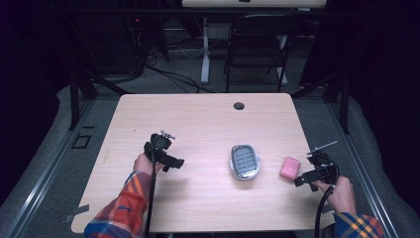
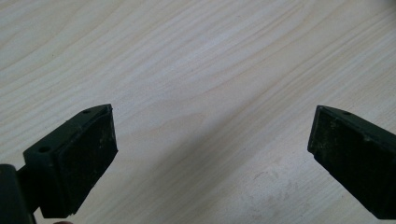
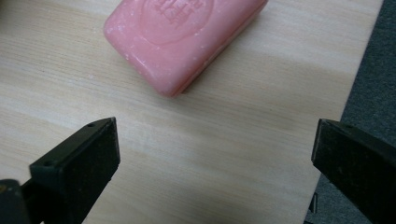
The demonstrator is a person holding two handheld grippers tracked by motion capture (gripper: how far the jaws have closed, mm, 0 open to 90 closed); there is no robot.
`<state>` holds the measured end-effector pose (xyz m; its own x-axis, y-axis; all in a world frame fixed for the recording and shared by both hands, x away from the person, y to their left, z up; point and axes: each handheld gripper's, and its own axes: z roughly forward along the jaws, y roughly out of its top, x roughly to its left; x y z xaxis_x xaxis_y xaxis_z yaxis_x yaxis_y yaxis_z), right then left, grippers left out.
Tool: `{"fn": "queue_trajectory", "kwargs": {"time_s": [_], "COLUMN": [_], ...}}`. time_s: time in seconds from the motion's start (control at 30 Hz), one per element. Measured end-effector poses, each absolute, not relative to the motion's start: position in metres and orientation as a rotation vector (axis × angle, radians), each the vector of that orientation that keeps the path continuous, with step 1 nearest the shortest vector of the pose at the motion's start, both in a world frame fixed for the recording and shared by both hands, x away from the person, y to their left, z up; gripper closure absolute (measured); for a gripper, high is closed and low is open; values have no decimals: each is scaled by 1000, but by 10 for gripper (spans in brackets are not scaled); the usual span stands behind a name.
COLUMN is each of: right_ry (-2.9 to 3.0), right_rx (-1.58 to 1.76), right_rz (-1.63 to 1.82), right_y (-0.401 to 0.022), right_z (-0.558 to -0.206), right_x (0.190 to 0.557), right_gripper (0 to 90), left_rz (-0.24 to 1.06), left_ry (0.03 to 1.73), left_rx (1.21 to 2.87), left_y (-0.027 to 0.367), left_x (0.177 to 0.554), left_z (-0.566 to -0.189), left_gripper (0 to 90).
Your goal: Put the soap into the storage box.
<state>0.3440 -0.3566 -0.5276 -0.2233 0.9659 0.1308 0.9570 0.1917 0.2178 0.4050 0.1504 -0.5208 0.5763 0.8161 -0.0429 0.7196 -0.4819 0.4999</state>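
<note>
A pink bar of soap [image 1: 290,167] lay flat on the wooden table [image 1: 208,124], close to the right edge. It was a block with round corners and a smooth, shiny top. In the right gripper view the soap [image 3: 184,37] had some raised letters pressed into its top, but they were cut off and too hard to read. Tiny white specks dotted its sides.

Just to the left of the soap sat a soap dish [image 1: 244,161]. It was silver-grey, with a dark ribbed middle, and nothing lay in it. The dish and the soap were near each other but not touching.

The right gripper [image 1: 303,179] was just beside the soap, on the side nearer the person. Its two black jaws were spread wide apart with nothing between them, and the soap was a little ahead of them. The right hand [image 1: 341,193] held it, and a plaid sleeve [image 1: 359,225] showed behind.

The left gripper [image 1: 171,161] was well apart from the soap, over the left part of the table. Its jaws were also wide apart, with bare wood under them. A folding chair [image 1: 257,44] stood past the far end of the table.
</note>
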Motion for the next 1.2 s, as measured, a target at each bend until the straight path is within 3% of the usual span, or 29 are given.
{"fn": "queue_trajectory", "kwargs": {"time_s": [1.2], "right_ry": [2373], "right_rx": [1990], "right_rz": [499], "right_y": [-341], "right_z": [-528], "right_x": [364], "right_gripper": [0], "left_rz": [252], "left_ry": [1232], "left_rx": [2332], "left_y": [148], "left_x": [406], "left_z": [-522], "left_gripper": [12]}}
